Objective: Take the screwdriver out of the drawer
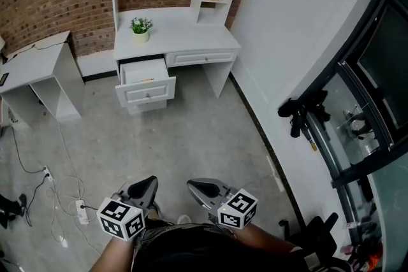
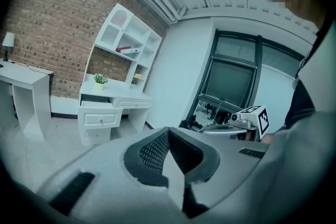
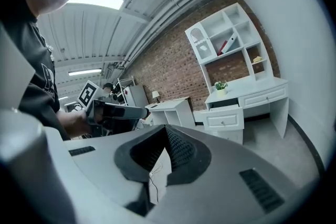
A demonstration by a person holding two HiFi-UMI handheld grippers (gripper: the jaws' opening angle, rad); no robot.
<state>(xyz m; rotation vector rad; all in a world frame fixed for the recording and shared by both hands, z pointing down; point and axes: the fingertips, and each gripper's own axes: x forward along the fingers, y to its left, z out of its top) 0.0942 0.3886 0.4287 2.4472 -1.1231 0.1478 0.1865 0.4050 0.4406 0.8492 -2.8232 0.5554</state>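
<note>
I hold both grippers low and near, well apart from the white desk at the far wall. The left gripper (image 1: 148, 185) has its jaws closed together on nothing, and so does the right gripper (image 1: 198, 188). The drawer (image 1: 146, 93) under the tabletop (image 1: 182, 35) stands pulled out; a slim orange streak inside, the screwdriver (image 1: 145, 80), lies on its floor.

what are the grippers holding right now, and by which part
Nothing. The left gripper and right gripper are both shut with nothing between their fingers, far from the open drawer.
</note>
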